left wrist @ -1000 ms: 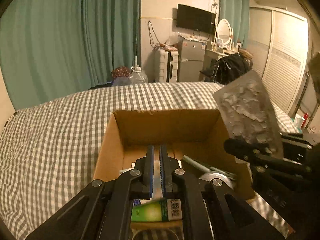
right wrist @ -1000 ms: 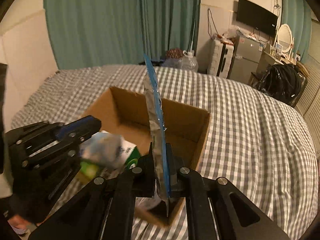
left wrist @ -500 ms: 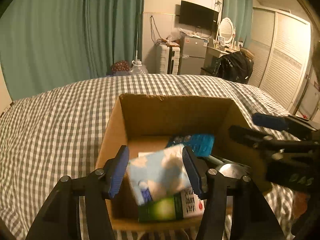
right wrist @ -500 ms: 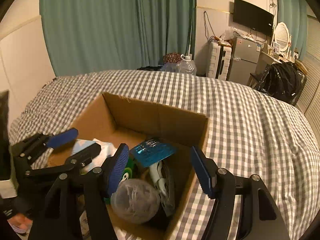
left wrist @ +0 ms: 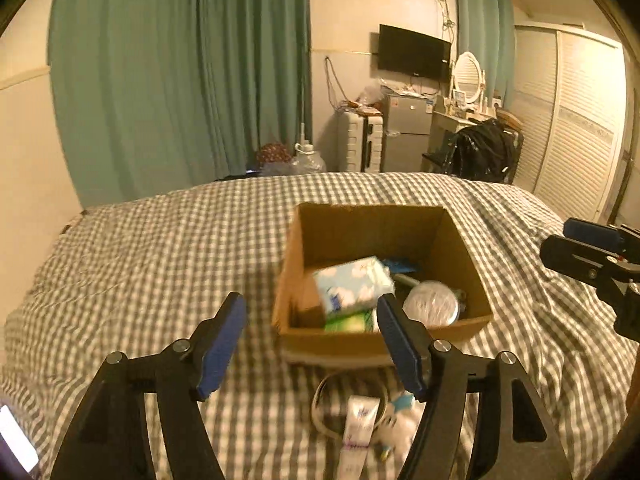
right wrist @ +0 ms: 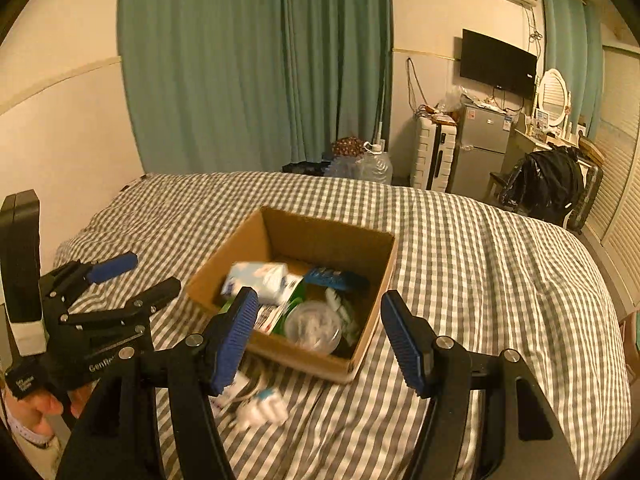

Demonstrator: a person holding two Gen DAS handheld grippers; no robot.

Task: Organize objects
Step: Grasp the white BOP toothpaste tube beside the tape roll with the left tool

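Firstly, left wrist view:
Left gripper [left wrist: 310, 338]: seen spread wide, nothing held between its blue pads; it is raised above the bed, just before the box.
Cardboard box [left wrist: 384, 342]: set on the checked bed cover [left wrist: 152, 256], open at the top.
Box contents: a pale blue tissue pack [left wrist: 352, 286] is laid tilted at the left; a green carton [left wrist: 346, 323] is partly covered by it; a round clear lid or container [left wrist: 431, 307] is at the right; a blue blister pack [left wrist: 400, 266] is toward the back wall.
Loose items: a white tube [left wrist: 358, 426], a cable loop [left wrist: 320, 400] and a small white toy [left wrist: 396, 426] are left on the bed, near the box's front; all are blurred.
Right gripper [left wrist: 580, 246]: seen at the right edge, well apart from the box.

Right wrist view:
Right gripper [right wrist: 316, 338]: opened wide and empty, held over the box's near corner.
Cardboard box [right wrist: 372, 340]: the tissue pack [right wrist: 260, 278], blister pack [right wrist: 336, 280] and clear container [right wrist: 314, 326] are seen inside.
Left gripper [right wrist: 136, 276]: parted and empty, left of the box; a hand [right wrist: 44, 406] is glimpsed beneath it.
Loose items: blurred white things [right wrist: 262, 410] are lying on the bed beside the box front.
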